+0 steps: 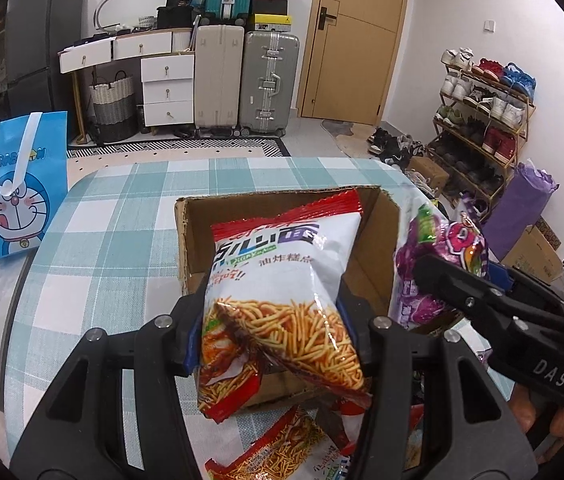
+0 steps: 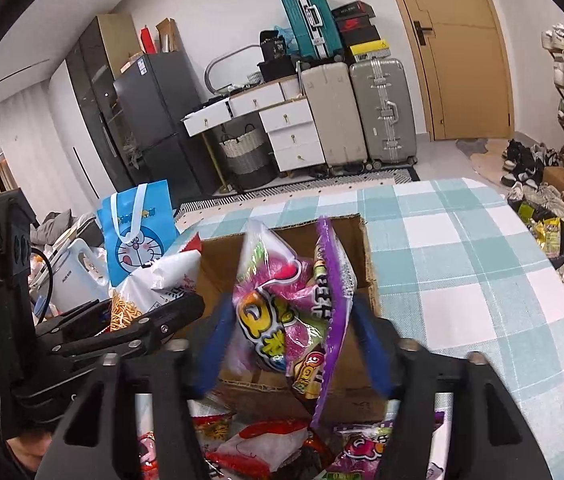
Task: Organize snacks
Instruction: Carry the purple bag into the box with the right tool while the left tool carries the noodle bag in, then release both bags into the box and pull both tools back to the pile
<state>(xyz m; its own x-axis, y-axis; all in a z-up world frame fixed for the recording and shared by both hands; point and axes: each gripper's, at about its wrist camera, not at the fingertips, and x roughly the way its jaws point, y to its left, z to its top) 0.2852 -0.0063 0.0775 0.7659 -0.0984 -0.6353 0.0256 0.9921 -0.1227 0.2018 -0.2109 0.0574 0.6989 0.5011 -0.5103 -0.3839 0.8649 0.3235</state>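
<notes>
My left gripper (image 1: 278, 328) is shut on a white and red noodle-snack bag (image 1: 282, 292) and holds it over the open cardboard box (image 1: 186, 236). My right gripper (image 2: 287, 332) is shut on a purple and pink snack bag (image 2: 293, 304), also over the box (image 2: 361, 248). In the left wrist view the right gripper (image 1: 461, 280) and its purple bag (image 1: 433, 264) sit at the box's right side. In the right wrist view the left gripper (image 2: 154, 320) and its noodle bag (image 2: 154, 284) sit at the box's left. More snack bags (image 1: 282, 452) lie on the table in front of the box (image 2: 266, 444).
The table has a teal checked cloth (image 1: 122, 216). A blue Doraemon bag (image 1: 18, 184) stands at its left edge, with a white kettle (image 2: 78, 276) beside it. A bin with wrappers (image 2: 549, 232) stands on the floor to the right. Suitcases, drawers and a shoe rack stand behind.
</notes>
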